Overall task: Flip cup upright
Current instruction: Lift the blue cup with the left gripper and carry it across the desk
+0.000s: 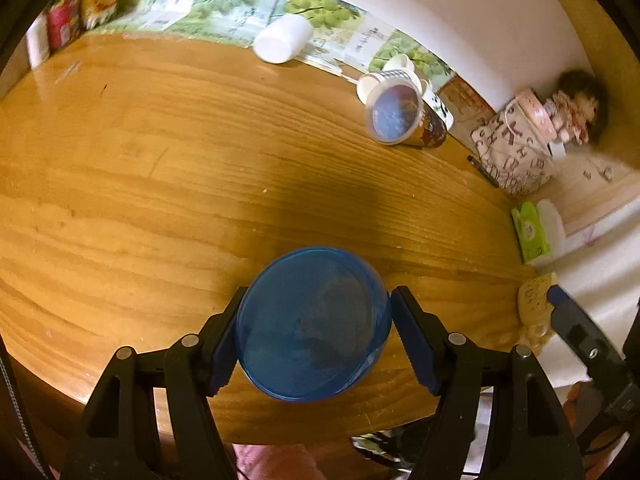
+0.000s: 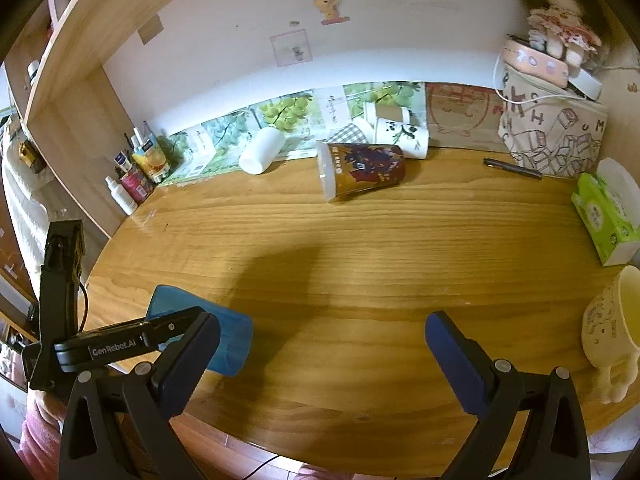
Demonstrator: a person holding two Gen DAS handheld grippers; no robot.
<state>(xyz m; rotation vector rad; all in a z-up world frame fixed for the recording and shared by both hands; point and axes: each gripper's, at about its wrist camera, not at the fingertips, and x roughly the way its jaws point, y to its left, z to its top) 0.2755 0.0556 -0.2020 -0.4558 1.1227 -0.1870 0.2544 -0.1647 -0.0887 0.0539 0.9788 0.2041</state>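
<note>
Blue cup [image 1: 312,324] sits low centre in the left wrist view, near the front edge of the table [image 1: 160,160], mouth turned toward the camera so the inside bottom shows. Left gripper [image 1: 312,336]: fingers [image 1: 222,344] spread either side of the cup; the left pad looks to be touching the wall, the right one just beside it with a sliver of gap. Not yet a firm pinch, as far as I can judge.

Right gripper [image 2: 322,354]: fingers spread wide over bare wood, holding nothing, low centre of its own frame.

Step in hand, by my reading: close on the cup and turn it onto its base. Best done by squeezing evenly at mid-wall, lifting clear of the wood before rotating, then setting the base flat and well back from the edge.

View differences: the right wrist view shows the cup from the side at lower left [image 2: 236,344], with the left gripper's body across it; whether it rests on the table or is held just above, I cannot tell. It also shows bottles [image 2: 132,176] at left, and a cream mug [image 2: 612,332] at right. The left wrist view alone shows the cup's interior. Both show a printed cup [image 2: 360,170] lying on its side far back.
</note>
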